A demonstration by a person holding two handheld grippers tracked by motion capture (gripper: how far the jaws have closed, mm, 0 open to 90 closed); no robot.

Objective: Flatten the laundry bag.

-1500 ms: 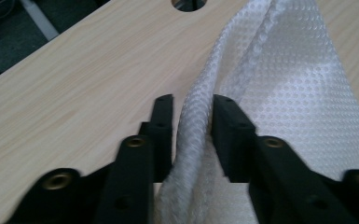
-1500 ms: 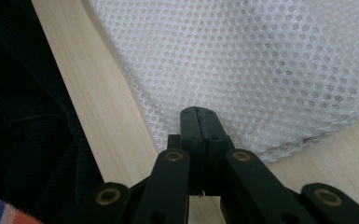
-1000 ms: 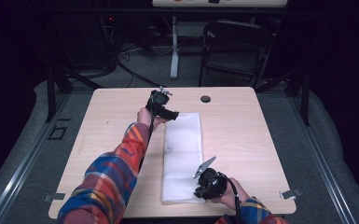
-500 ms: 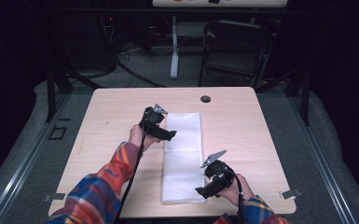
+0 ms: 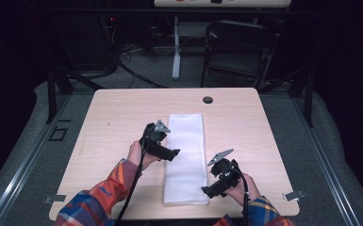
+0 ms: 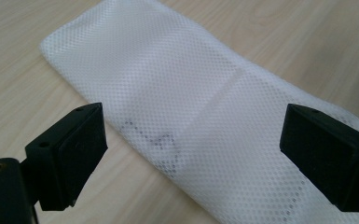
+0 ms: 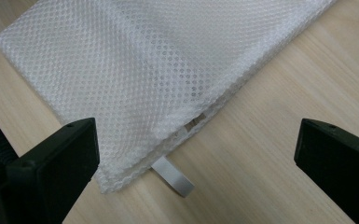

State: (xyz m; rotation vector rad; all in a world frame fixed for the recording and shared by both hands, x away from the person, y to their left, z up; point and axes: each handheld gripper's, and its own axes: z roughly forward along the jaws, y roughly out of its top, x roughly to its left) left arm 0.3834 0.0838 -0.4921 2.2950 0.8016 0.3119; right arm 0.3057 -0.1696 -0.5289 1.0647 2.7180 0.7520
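White mesh bag [image 5: 185, 157] lies flat, folded into long strip, mid-table [image 5: 113, 117]; contents not discernible. Left gripper [image 5: 172, 153] at bag's left edge, right gripper [image 5: 206, 190] at near right corner: both jaws just opening, spread wide, gripping nothing.

1. High view: a fixed camera above the near side looks forward and down over the whole bench [image 5: 122, 117].
2. Gripper views: each camera looks along its jaws, close over the bench.
3. All share the white mesh cloth [image 5: 185, 155].
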